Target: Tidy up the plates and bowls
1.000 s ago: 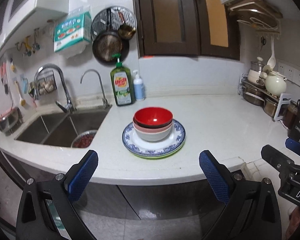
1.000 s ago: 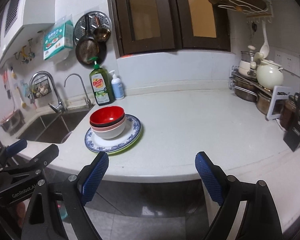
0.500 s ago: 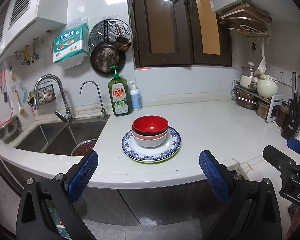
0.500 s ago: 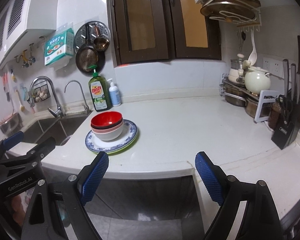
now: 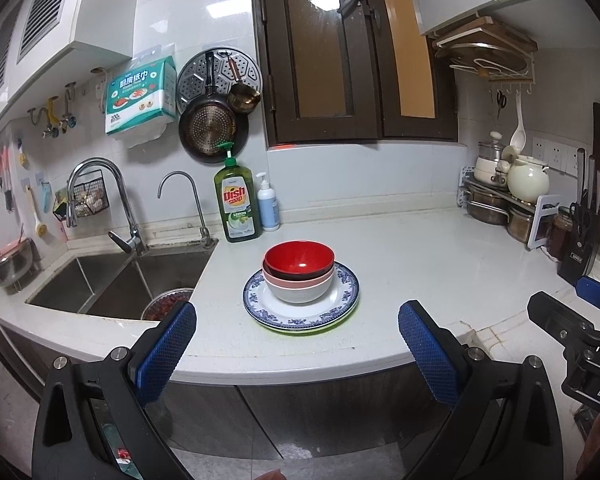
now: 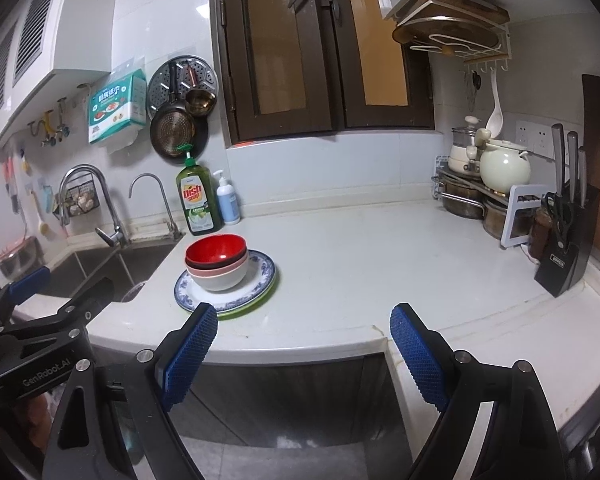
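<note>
Both hand-held grippers, left (image 5: 296, 344) and right (image 6: 302, 338), gape empty off the surface's (image 5: 420, 264) front edge; I'd pinch the red bowl's (image 5: 299, 258) rim squarely.

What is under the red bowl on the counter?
The red bowl sits in a pink bowl, nested in a white bowl, on a blue-patterned plate. A green plate edge shows beneath; the rest is covered.

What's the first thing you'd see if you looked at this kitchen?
The shiny red bowl jumps out first, topping a stack of bowls on a blue-patterned plate in the middle of the white counter. Next comes the green dish soap bottle behind it, beside the sink. Both open grippers, left gripper and right gripper, hang short of the counter's edge.
</note>
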A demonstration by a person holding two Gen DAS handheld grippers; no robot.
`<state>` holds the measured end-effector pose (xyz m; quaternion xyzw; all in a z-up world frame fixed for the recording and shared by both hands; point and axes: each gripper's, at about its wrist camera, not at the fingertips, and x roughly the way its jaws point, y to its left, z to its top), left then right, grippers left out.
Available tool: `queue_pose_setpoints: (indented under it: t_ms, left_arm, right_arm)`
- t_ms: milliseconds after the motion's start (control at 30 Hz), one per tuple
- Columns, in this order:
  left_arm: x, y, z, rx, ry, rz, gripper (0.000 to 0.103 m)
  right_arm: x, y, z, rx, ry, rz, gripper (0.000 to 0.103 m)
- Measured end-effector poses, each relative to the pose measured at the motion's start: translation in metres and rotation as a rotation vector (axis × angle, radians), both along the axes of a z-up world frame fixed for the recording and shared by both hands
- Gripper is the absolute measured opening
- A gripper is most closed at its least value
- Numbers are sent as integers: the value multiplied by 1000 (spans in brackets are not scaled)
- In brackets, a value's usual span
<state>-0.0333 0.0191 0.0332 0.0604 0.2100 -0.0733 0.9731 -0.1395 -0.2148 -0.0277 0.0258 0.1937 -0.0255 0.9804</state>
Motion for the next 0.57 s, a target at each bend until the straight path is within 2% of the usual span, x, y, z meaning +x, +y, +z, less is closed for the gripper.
queue_pose_setpoints:
  t_ms: [567]
  left_arm:
    - [5, 1, -2, -21, 19, -6, 103]
  right_arm:
    - [-2, -7, 2, -6, 0, -6, 89]
